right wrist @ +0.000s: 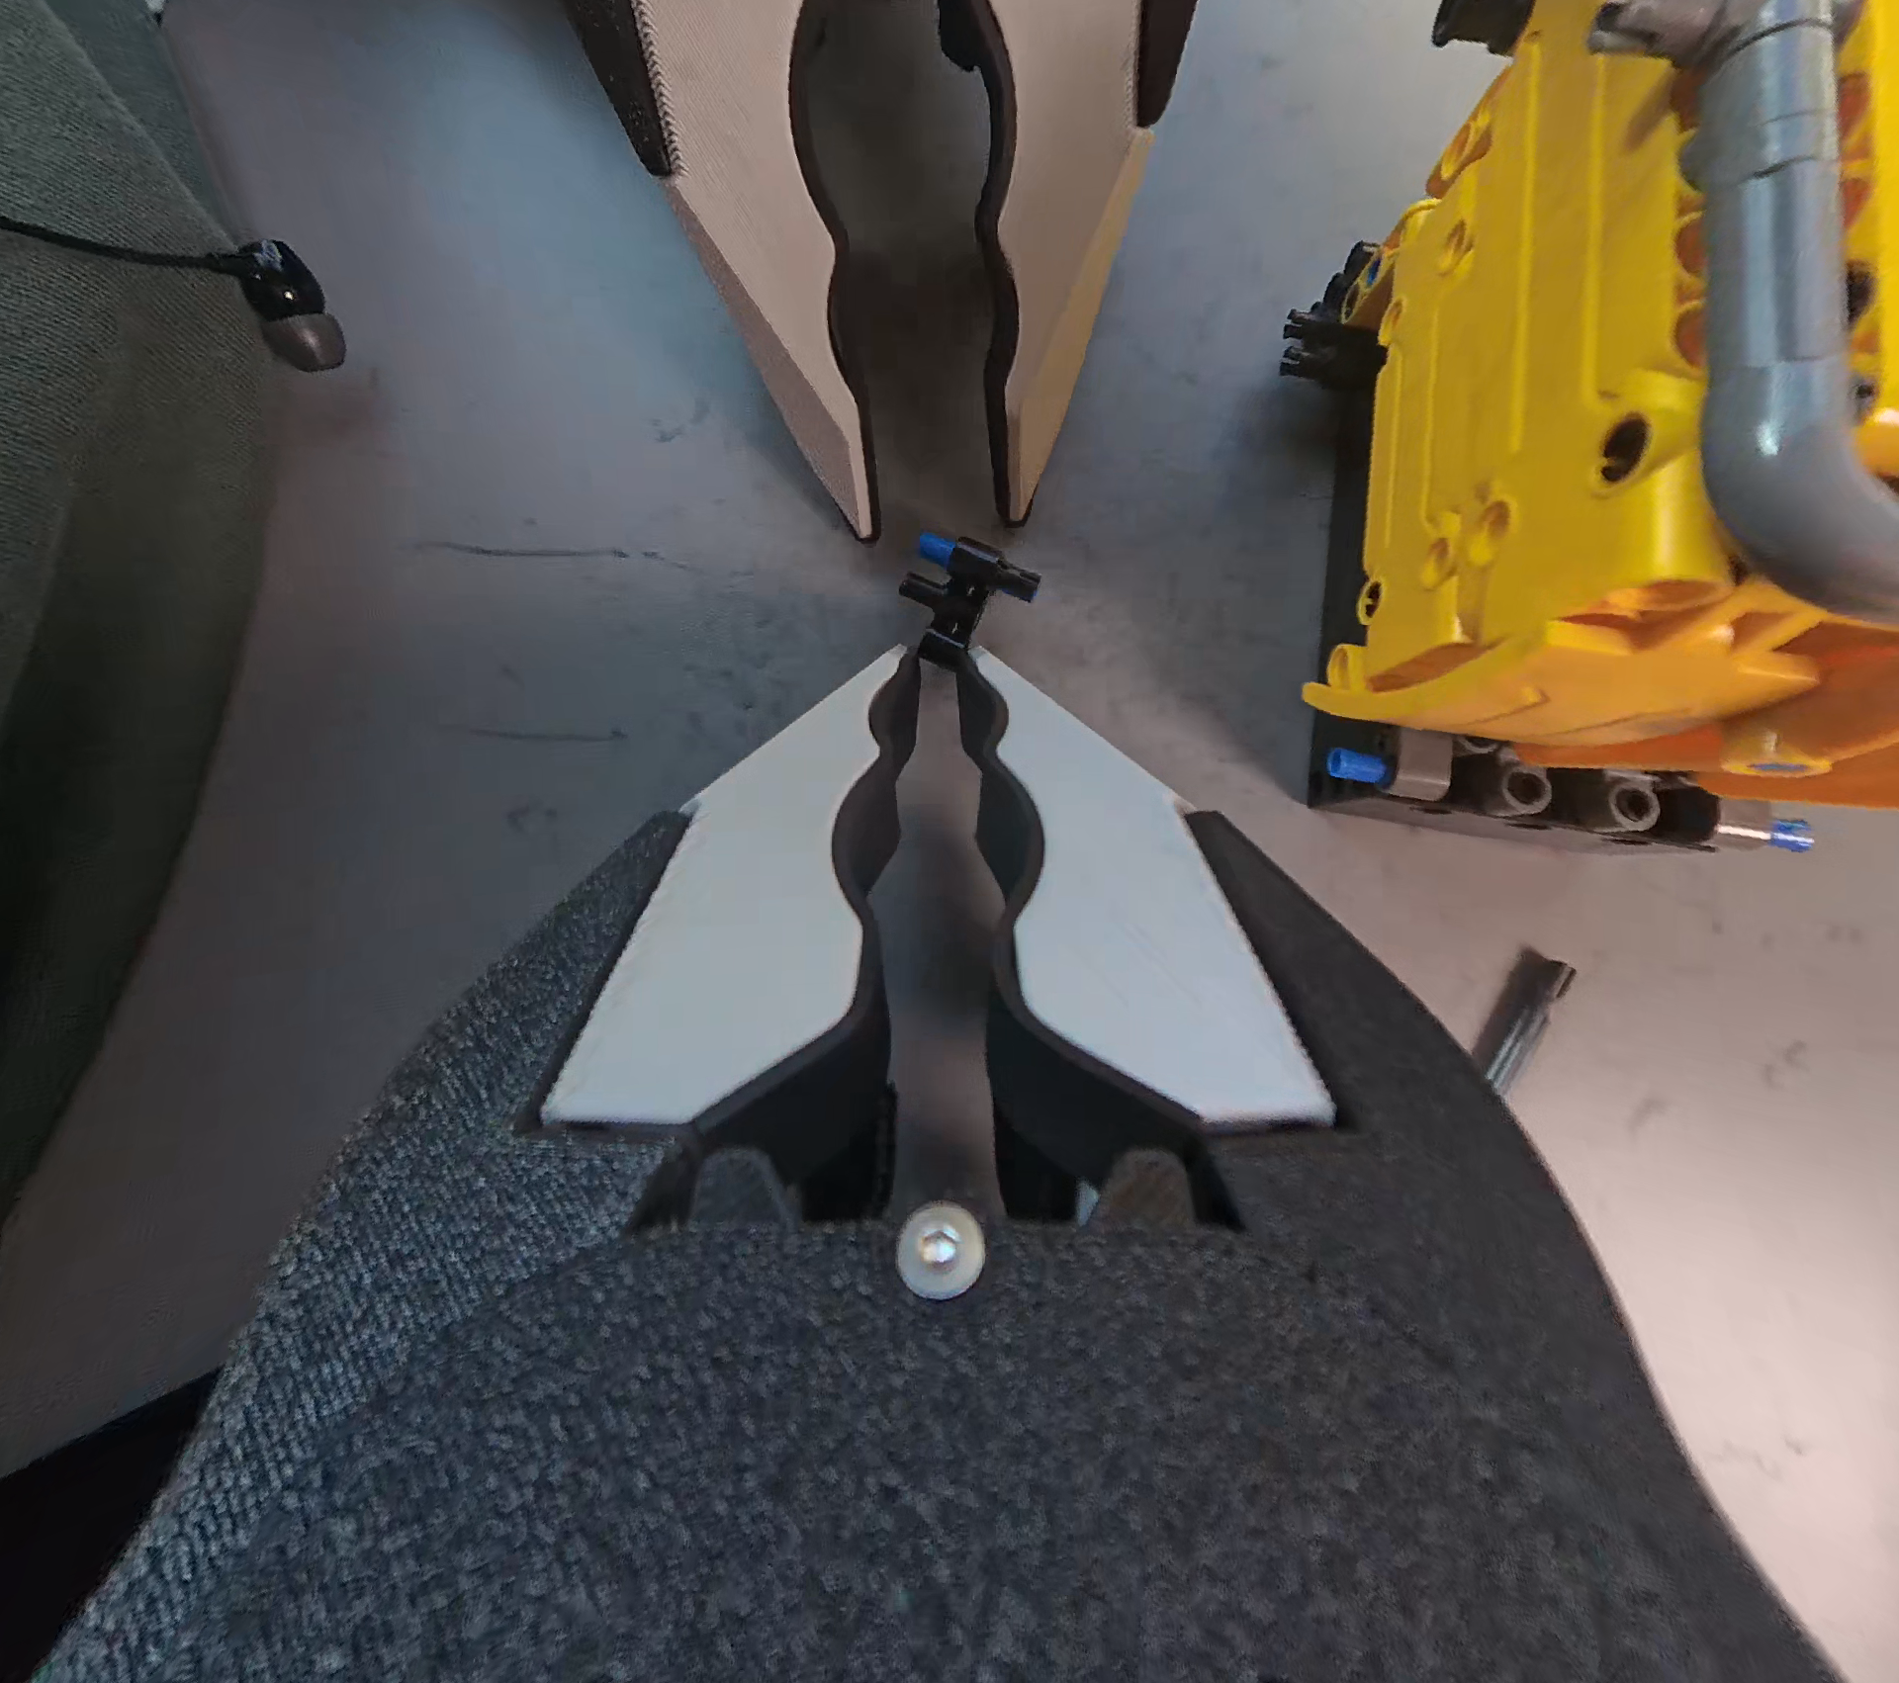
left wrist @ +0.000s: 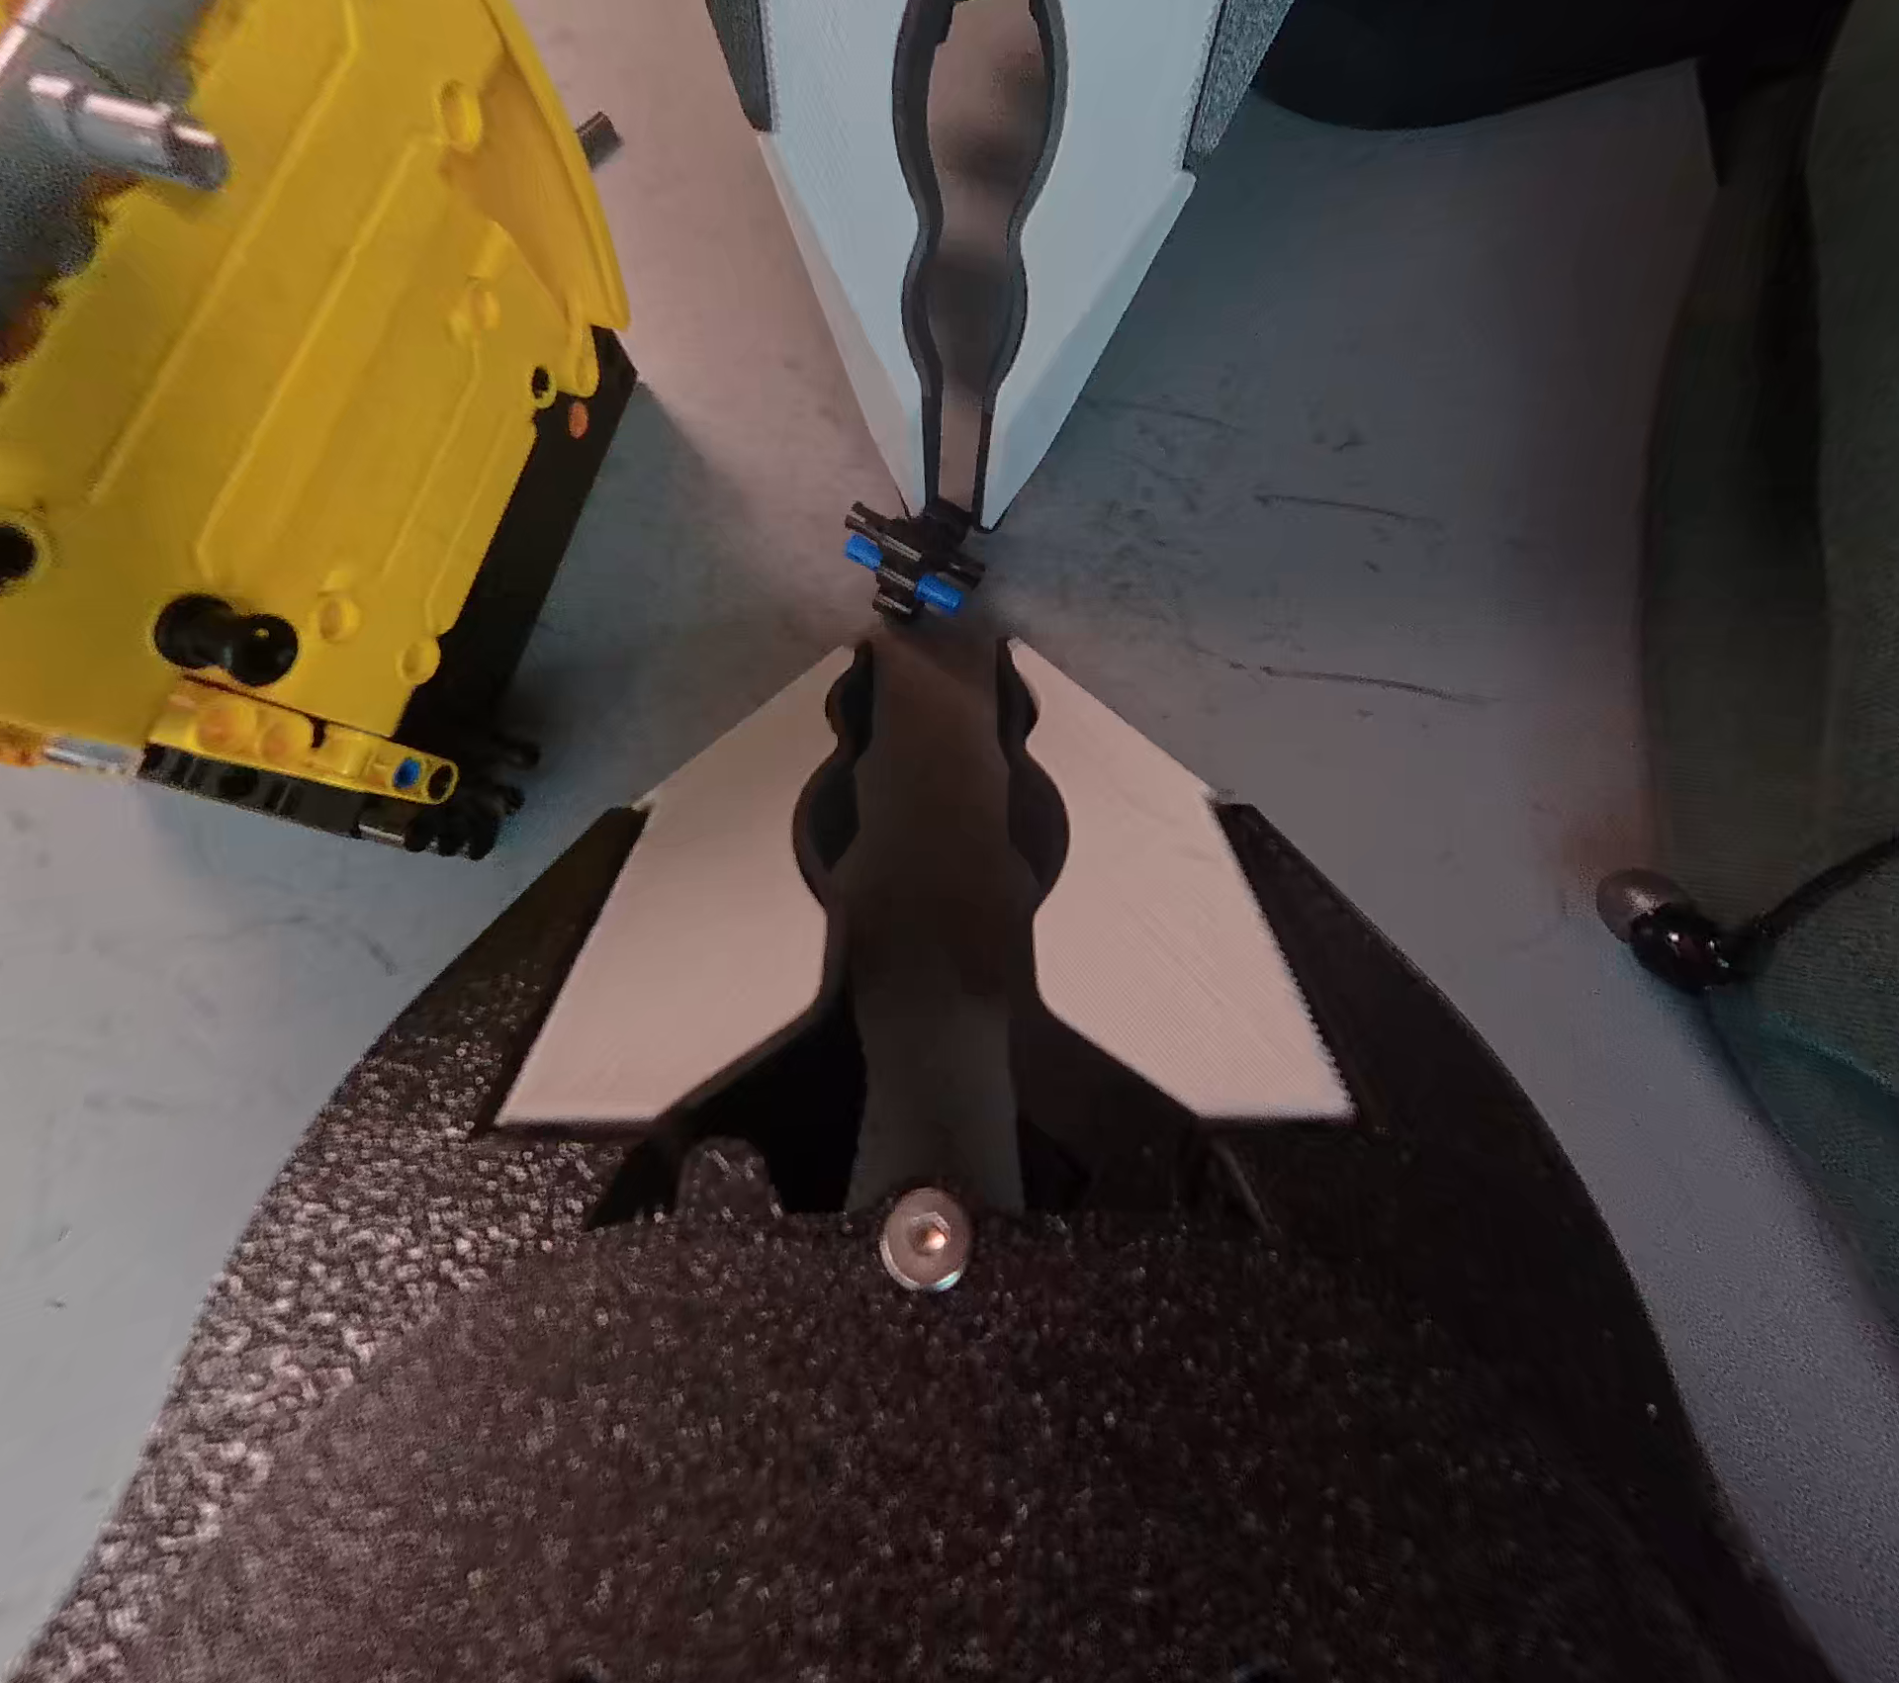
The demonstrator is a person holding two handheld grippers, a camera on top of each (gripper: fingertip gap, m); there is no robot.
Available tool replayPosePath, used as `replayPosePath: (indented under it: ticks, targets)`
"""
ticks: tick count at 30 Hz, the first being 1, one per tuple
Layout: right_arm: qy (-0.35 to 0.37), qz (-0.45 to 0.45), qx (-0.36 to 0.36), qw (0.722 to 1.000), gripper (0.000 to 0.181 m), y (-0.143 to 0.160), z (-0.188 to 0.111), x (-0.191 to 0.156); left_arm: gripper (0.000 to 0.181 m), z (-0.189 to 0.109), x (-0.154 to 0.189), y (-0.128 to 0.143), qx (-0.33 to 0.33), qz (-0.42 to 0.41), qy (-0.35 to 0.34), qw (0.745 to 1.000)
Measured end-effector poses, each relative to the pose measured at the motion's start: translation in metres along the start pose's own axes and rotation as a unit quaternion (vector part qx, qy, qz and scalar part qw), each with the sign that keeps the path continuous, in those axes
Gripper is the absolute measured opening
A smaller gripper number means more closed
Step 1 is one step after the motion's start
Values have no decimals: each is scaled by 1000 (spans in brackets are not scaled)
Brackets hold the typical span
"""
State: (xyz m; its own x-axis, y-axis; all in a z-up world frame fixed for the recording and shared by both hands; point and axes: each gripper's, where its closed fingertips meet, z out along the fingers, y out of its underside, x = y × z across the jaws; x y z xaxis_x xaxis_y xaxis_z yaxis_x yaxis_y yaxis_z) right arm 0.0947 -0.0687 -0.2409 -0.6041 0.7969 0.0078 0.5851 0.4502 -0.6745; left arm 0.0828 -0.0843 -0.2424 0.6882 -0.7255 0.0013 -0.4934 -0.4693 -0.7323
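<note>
Grey, scuffed bench [right wrist: 514, 452] underneath. A yellow brick-built model [right wrist: 1603, 360] sits on it, right of the right hand-held gripper [right wrist: 937, 653]. A small dark rod [right wrist: 1526, 1012] lies nearer, also right.

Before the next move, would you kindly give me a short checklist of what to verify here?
1. Right gripper shut on the black connector: ok.
2. Left gripper open, tips facing the connector: ok.
3. Left tips clear of the connector: cannot tell.
4. Blue pins in place on the connector: ok, two show.
5. Connector lifted off the table: cannot tell.
6. Yellow model apart from both grippers: ok.
</note>
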Motion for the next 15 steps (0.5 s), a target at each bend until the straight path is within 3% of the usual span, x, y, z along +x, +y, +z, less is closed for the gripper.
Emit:
replayPosePath:
  ticks: [15]
  targets:
    - [27, -11, 11, 999, 15, 0, -1, 4, 10, 3, 2, -2, -1, 28, -13, 1000]
